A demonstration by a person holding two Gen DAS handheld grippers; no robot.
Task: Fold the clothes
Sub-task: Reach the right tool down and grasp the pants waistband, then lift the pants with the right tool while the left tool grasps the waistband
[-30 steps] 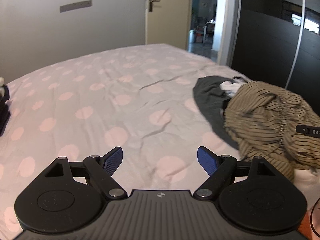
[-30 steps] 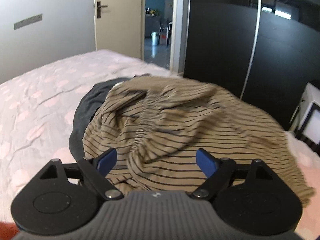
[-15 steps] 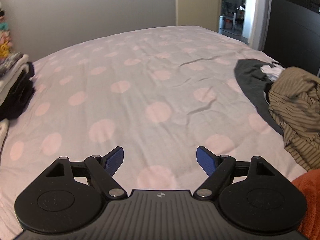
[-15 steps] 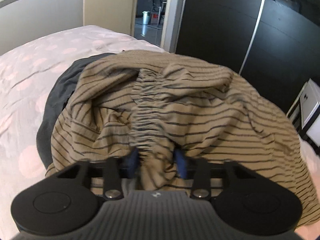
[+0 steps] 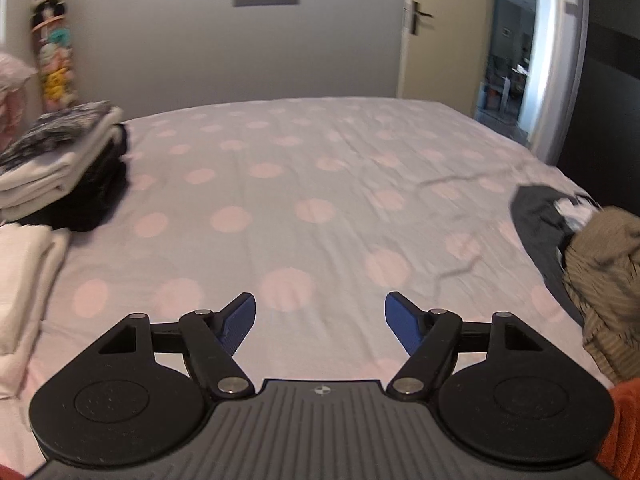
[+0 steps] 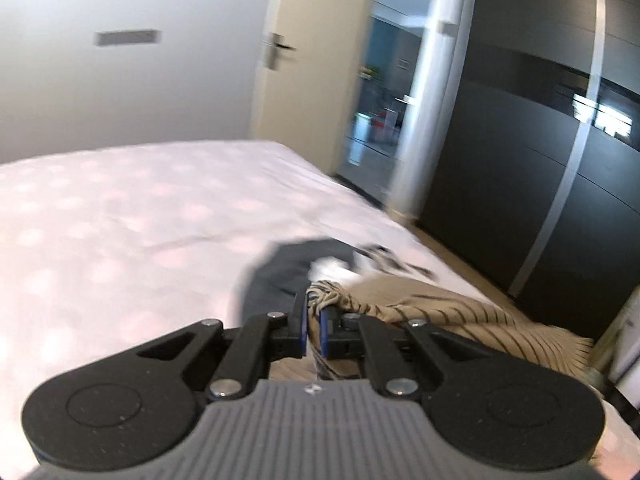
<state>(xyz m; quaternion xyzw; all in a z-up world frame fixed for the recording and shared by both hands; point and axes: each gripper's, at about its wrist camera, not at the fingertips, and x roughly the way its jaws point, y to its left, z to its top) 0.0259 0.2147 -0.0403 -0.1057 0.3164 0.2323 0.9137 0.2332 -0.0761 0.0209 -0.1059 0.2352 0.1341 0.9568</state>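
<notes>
Two blue pads of the right gripper (image 6: 314, 330) have just been closing and now pinch a bunched fold of the tan striped garment (image 6: 448, 320), which trails off to the right toward the near right edge of the bed (image 6: 120, 216). Just beyond the pinch lies a dark grey garment (image 6: 280, 276) with a scrap of white cloth (image 6: 332, 270) on it, both close to the bed's right edge, where a strip of floor separates the mattress from a black wardrobe (image 6: 520, 168). The left gripper (image 5: 320, 322) has narrowed slightly but stands wide with nothing between its pads, hovering over bare polka-dot sheet (image 5: 304, 184). That open stretch runs to the far edge by the grey wall (image 5: 200, 48). At the left edge sit stacks of folded clothes (image 5: 64, 160); the striped heap lies at the right.
</notes>
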